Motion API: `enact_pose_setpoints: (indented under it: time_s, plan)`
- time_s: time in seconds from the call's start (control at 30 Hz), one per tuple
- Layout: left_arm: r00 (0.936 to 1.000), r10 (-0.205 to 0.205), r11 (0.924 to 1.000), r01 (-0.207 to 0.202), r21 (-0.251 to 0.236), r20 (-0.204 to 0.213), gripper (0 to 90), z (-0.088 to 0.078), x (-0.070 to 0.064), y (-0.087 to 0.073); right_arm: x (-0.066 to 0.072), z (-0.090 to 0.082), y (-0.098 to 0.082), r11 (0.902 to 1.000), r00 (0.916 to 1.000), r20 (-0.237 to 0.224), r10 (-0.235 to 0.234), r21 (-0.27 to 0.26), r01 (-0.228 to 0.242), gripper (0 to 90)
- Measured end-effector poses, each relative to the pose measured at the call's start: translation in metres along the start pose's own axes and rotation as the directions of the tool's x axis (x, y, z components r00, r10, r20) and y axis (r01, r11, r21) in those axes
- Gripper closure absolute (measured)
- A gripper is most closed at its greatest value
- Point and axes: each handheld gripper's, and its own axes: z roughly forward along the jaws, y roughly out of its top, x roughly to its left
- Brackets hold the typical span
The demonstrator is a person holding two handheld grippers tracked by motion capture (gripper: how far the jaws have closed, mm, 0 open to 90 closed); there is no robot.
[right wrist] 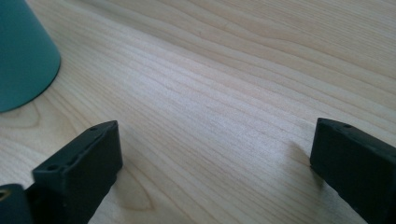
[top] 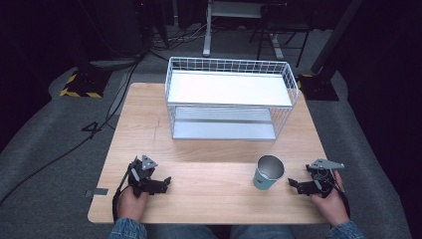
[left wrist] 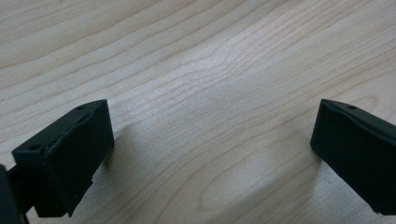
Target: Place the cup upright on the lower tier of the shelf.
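Wooden surface [top: 209, 149]: carrying a white wire rack [top: 230, 97] at its far side. Teal cup [top: 268, 172]: standing upright near the front right, just beside the right tool [top: 294, 184], apart from it. Left tool [top: 165, 182]: resting well apart from the cup at front left. Both tools: jaws gaping wide, gripping nothing.

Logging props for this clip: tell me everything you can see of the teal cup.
The teal cup is a tapered tumbler, wider at the open mouth than at the base, with a teal outer wall and a grey, metallic-looking inside that appears empty. It stands upright on the wooden table, near the front edge, in front of the white wire rack. The right claw lies open just beside it, apart from it; its teal side also shows in the right gripper view.
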Motion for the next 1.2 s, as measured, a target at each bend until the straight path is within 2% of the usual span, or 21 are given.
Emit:
enact_pose_setpoints:
  time_s: [0.27, 0.3, 0.37, 0.4, 0.43, 0.47, 0.5, 0.57, 0.6, 0.67, 0.73, 0.83, 0.93, 0.97, 1.0, 1.1, 1.13, 1.2]
  plan:
    - [1.0, 0.0, 1.0, 0.0, 0.001, 0.0, 0.0, 0.0, 0.0, 0.0, 0.001, 0.0, -0.001, 0.9999, 0.9999, -0.01, -0.013, 0.004, 0.013, 1.2]
    - [1.0, 0.0, 1.0, 0.0, 0.001, 0.0, 0.0, 0.0, 0.0, 0.0, 0.001, -0.002, -0.002, 0.9994, 0.999, -0.03, -0.034, 0.005, 0.034, 1.3]
    - [1.0, 0.0, 1.0, 0.0, 0.0, 0.0, 0.0, 0.0, 0.0, 0.0, 0.001, -0.002, -0.002, 0.9992, 0.9986, -0.037, -0.039, 0.004, 0.04, 2.3]
    - [1.0, 0.0, 1.0, 0.0, 0.001, 0.0, 0.0, 0.0, 0.0, 0.0, 0.001, -0.004, -0.002, 0.9995, 0.999, -0.032, -0.032, 0.0, 0.032, 12.3]
    - [1.0, 0.0, 1.0, 0.0, 0.001, 0.0, 0.0, 0.0, 0.0, 0.0, 0.001, -0.004, -0.002, 0.9995, 0.999, -0.032, -0.032, 0.0, 0.032, 12.3]
    - [1.0, 0.0, 1.0, 0.0, 0.0, 0.0, 0.0, 0.0, 0.0, 0.0, 0.0, -0.009, 0.0, 0.9994, 0.9981, -0.053, -0.033, -0.014, 0.033, 22.7]
    - [1.0, 0.0, 1.0, 0.0, 0.0, 0.0, 0.0, 0.0, 0.0, 0.0, 0.001, -0.011, 0.0, 0.9991, 0.9976, -0.061, -0.033, -0.027, 0.032, 16.3]
    - [1.0, 0.0, 1.0, 0.0, 0.0, 0.0, 0.0, 0.0, 0.0, 0.0, 0.001, -0.013, 0.001, 0.9988, 0.9975, -0.063, -0.033, -0.037, 0.031, 13.2]
    - [1.0, 0.0, 1.0, 0.0, 0.0, 0.0, 0.0, 0.0, 0.0, 0.0, 0.004, -0.018, 0.002, 0.9981, 0.9974, -0.061, -0.038, -0.051, 0.035, 19.4]
    - [1.0, 0.0, 1.0, 0.0, 0.0, 0.0, 0.0, 0.0, 0.0, 0.0, 0.007, -0.021, 0.002, 0.9979, 0.9969, -0.068, -0.04, -0.052, 0.037, 15.9]
    - [1.0, 0.0, 1.0, 0.0, 0.001, 0.0, 0.0, 0.0, 0.0, 0.0, 0.009, -0.023, 0.002, 0.9978, 0.9967, -0.069, -0.044, -0.053, 0.04, 17.5]
    - [1.0, -0.006, 1.0, 0.006, 0.0, 0.0, 0.0, 0.0, 0.0, 0.0, 0.019, -0.034, 0.004, 0.9967, 0.9951, -0.085, -0.05, -0.069, 0.044, 15.9]
    - [1.0, -0.005, 1.0, 0.005, -0.001, -0.002, 0.0, 0.001, 0.0, 0.0, 0.025, -0.038, 0.005, 0.9962, 0.9939, -0.098, -0.049, -0.077, 0.042, 16.0]
    - [1.0, -0.006, 1.0, 0.006, -0.002, -0.002, 0.0, 0.001, 0.0, 0.001, 0.031, -0.042, 0.005, 0.9962, 0.9928, -0.113, -0.042, -0.081, 0.033, 15.9]
    - [1.0, -0.006, 1.0, 0.006, -0.002, -0.002, 0.0, 0.001, 0.0, 0.001, 0.031, -0.042, 0.005, 0.9962, 0.9928, -0.113, -0.042, -0.081, 0.033, 15.9]
    - [1.0, -0.002, 1.0, 0.002, -0.002, -0.003, 0.0, 0.001, 0.0, 0.001, 0.043, -0.047, 0.005, 0.9964, 0.9887, -0.145, -0.039, -0.08, 0.028, 15.9]
    - [1.0, -0.002, 1.0, 0.002, -0.002, -0.003, 0.0, 0.001, 0.0, 0.001, 0.043, -0.047, 0.005, 0.9964, 0.9887, -0.145, -0.039, -0.08, 0.028, 15.9]
    - [1.0, -0.006, 1.0, 0.006, -0.002, -0.002, 0.0, 0.001, 0.0, 0.001, 0.053, -0.049, 0.007, 0.9958, 0.9871, -0.156, -0.038, -0.088, 0.025, 15.9]
